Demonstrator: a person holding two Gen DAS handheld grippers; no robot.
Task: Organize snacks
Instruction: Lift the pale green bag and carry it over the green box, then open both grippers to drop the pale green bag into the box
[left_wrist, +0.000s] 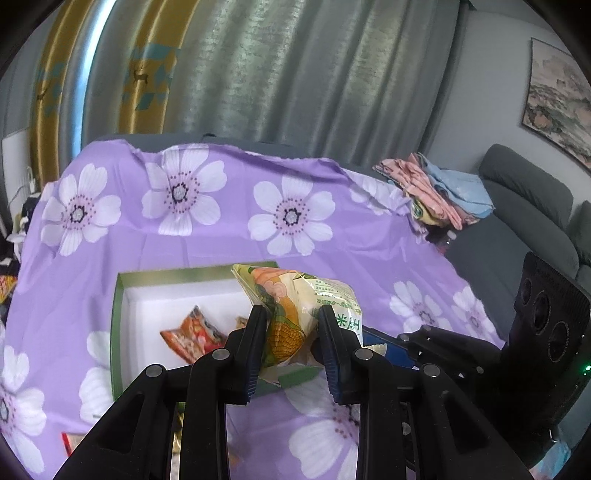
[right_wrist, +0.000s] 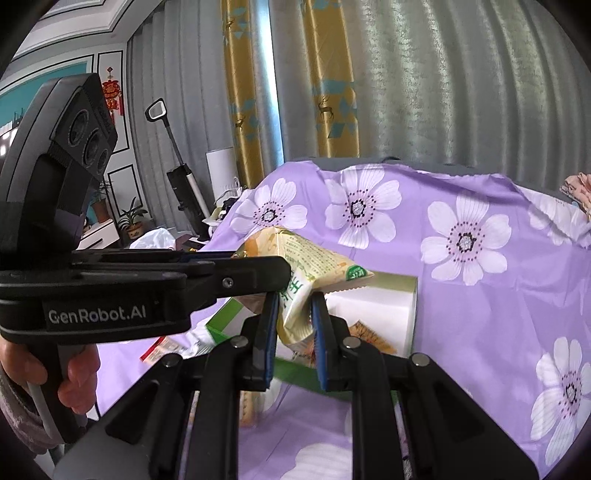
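**Two grippers, one corn snack bag above the box**

While both grippers meet over the near edge of the box, they share a single load: the left gripper (left_wrist: 291, 332) has its jaws clamped on the middle of the corn snack bag (left_wrist: 295, 314), and the right gripper (right_wrist: 293, 317) has its jaws pinched on the bag's lower end, seen from the other side (right_wrist: 295, 295). The bag hangs in the air, crumpled between the two grips, probably so it can be steadied or passed across before it goes down.

Just beyond and below sits the green-rimmed box (left_wrist: 118, 314), open, with white walls. A red snack packet (left_wrist: 192, 334) lies flat on its floor, so the box looks like the sorting spot. More packets lie loose beside the box on the near left, among them a red-edged one (right_wrist: 162, 349).

Everything rests on the purple flowered cloth (left_wrist: 221, 236) that covers the surface. Farther off, folded clothes (left_wrist: 436, 192) are stacked at the cloth's far right corner, well apart from the snacks.
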